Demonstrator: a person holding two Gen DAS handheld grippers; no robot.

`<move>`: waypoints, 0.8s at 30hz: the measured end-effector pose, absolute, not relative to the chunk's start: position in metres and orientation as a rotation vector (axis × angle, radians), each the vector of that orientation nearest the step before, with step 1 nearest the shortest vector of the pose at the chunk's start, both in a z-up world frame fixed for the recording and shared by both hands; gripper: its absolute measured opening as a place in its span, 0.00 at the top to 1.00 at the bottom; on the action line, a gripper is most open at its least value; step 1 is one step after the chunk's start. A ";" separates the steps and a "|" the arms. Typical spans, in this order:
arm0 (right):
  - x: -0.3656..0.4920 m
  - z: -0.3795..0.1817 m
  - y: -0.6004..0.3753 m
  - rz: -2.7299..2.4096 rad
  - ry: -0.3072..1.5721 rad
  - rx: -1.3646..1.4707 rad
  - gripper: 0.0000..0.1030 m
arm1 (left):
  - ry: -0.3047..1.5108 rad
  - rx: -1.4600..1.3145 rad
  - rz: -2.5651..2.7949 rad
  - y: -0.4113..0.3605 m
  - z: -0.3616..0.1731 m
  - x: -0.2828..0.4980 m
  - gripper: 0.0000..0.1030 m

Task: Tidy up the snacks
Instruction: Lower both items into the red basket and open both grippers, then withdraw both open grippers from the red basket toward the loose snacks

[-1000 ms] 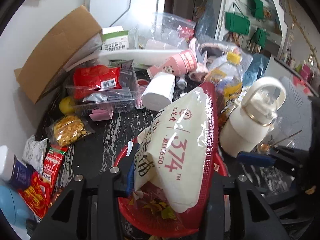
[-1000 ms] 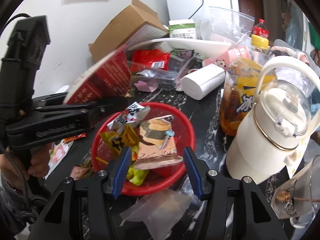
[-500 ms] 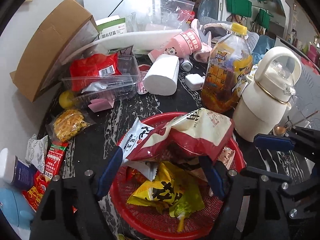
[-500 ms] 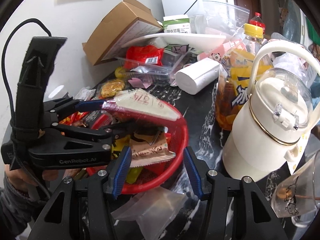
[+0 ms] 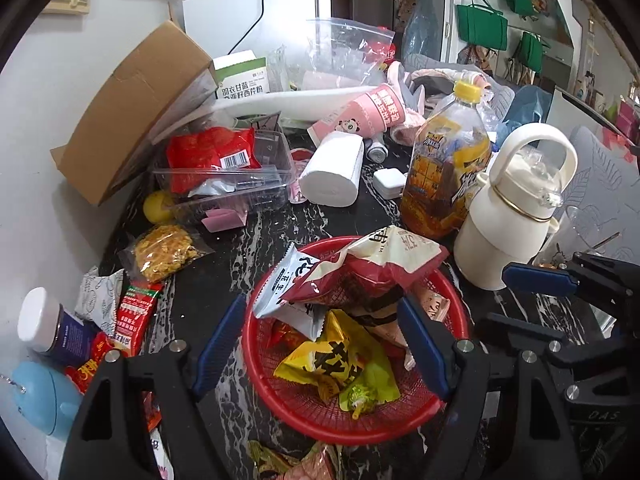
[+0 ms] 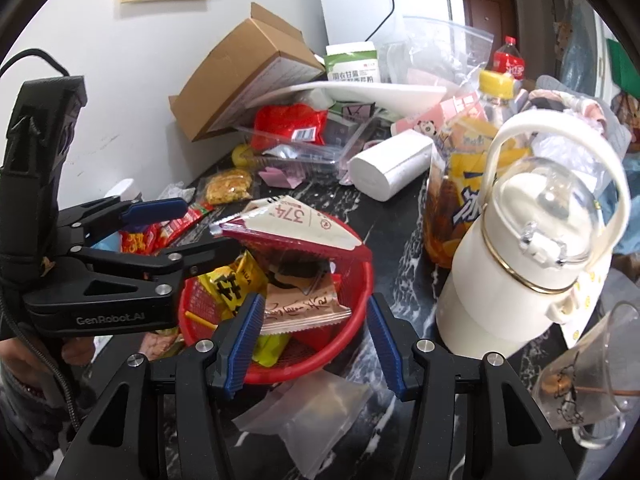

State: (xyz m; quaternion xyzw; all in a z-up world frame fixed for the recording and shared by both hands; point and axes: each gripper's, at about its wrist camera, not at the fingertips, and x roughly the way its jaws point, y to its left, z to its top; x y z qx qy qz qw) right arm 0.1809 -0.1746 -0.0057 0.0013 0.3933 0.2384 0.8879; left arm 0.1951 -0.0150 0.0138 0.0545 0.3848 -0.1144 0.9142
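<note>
While both jaws gape, the red-and-cream bag (image 5: 372, 264) hides much of the basket (image 5: 360, 420).

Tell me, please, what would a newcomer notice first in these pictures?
Probably the red basket heaped with snack packets at the front of the dark table, a big red-and-cream bag lying on top. To its right stand a cream kettle and a yellow-capped drink bottle; clutter fills the rest.

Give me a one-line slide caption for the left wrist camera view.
Open left gripper above a red basket piled with snack packets, the large red-and-cream bag lying on top, on a cluttered black table.
</note>
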 end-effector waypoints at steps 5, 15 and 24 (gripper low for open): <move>0.165 0.012 -0.178 0.481 0.782 -0.004 0.48 | 0.752 0.102 -0.235 -0.012 0.033 0.173 0.25; 0.119 0.049 -0.178 0.463 0.710 -0.020 0.48 | 0.672 0.096 -0.239 -0.007 0.068 0.121 0.24; 0.072 0.074 -0.178 0.450 0.643 -0.034 0.46 | 0.601 0.101 -0.236 -0.003 0.091 0.071 0.24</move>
